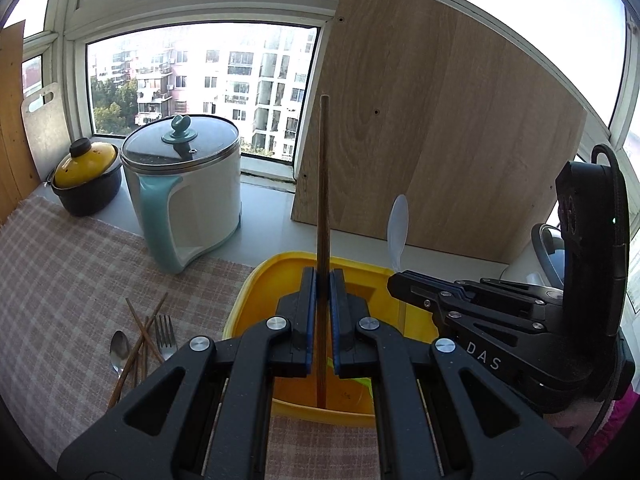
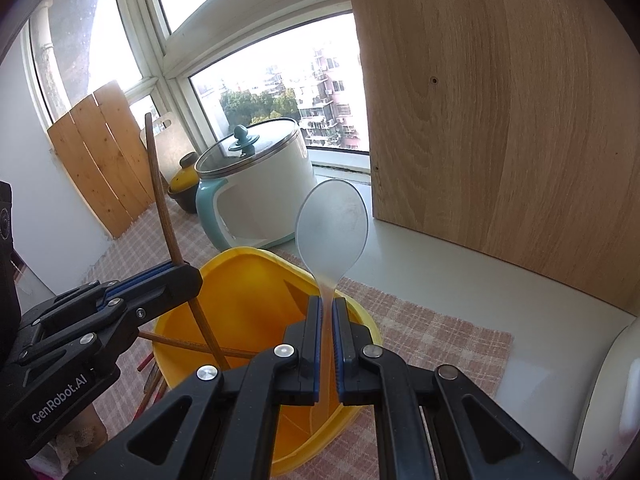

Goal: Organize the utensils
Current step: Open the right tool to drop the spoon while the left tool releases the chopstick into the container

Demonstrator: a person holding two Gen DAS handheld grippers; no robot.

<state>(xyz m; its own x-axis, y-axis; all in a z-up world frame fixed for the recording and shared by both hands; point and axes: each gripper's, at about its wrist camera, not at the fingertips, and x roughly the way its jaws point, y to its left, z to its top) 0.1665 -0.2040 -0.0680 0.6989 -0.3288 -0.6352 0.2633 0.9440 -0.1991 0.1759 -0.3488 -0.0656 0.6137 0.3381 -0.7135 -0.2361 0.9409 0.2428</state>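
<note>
My left gripper (image 1: 323, 280) is shut on a brown wooden chopstick (image 1: 323, 184), held upright with its lower end inside the yellow plastic tub (image 1: 256, 284). My right gripper (image 2: 328, 305) is shut on the handle of a translucent white plastic spoon (image 2: 332, 224), bowl up, over the same tub (image 2: 248, 268). The right gripper also shows in the left wrist view (image 1: 404, 280), and the left gripper in the right wrist view (image 2: 176, 276). Another chopstick (image 2: 188, 346) lies inside the tub. Loose chopsticks (image 1: 138, 344), a metal spoon (image 1: 119, 350) and a fork (image 1: 166, 336) lie on the checked cloth at left.
A white and teal electric pot (image 1: 188, 188) with a glass lid stands behind the tub, a yellow-lidded dark pot (image 1: 86, 176) to its left. A large wood panel (image 1: 432, 120) leans against the window at right. Cutting boards (image 2: 100, 160) lean at far left. A white appliance (image 2: 608, 400) is at the right edge.
</note>
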